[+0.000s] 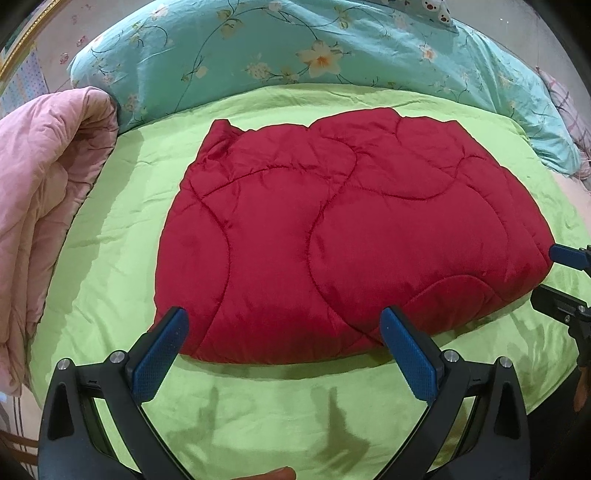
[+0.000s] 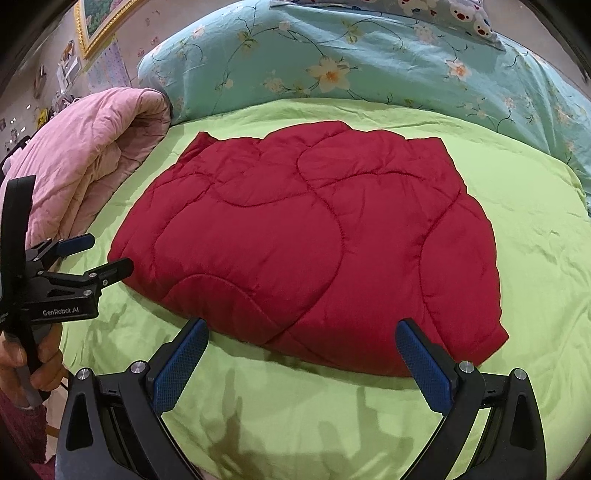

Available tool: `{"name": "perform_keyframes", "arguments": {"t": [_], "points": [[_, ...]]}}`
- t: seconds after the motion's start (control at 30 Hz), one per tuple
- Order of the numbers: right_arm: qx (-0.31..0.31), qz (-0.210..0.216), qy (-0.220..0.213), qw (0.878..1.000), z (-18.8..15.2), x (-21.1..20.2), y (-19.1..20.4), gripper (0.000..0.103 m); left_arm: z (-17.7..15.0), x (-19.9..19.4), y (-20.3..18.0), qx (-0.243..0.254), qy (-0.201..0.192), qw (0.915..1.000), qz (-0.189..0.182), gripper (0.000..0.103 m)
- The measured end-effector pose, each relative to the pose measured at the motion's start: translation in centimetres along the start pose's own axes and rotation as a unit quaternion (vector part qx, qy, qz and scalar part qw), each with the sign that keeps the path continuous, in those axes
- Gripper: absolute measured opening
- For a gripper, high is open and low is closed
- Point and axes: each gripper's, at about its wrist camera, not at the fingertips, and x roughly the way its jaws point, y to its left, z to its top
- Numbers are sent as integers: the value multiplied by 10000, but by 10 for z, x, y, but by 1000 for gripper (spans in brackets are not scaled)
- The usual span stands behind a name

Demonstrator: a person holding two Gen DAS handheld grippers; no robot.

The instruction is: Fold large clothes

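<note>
Green bedsheet, red quilt folded – beyond both grippers (fingers apart, empty)

Red quilt, lime-green sheet

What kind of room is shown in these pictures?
Most likely a bedroom at home. A red quilted cover lies folded on a bed with a green sheet, a floral turquoise duvet is heaped behind it, and a gold-framed picture hangs on the wall.
</note>
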Motion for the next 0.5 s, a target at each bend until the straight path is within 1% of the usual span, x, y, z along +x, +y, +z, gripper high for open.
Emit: {"name": "perform_keyframes", "arguments": {"t": [0.5], "points": [[-7, 13, 125, 9999, 12, 17, -3, 102, 5, 8, -1, 59, 6, 10000, -22, 103]]}}
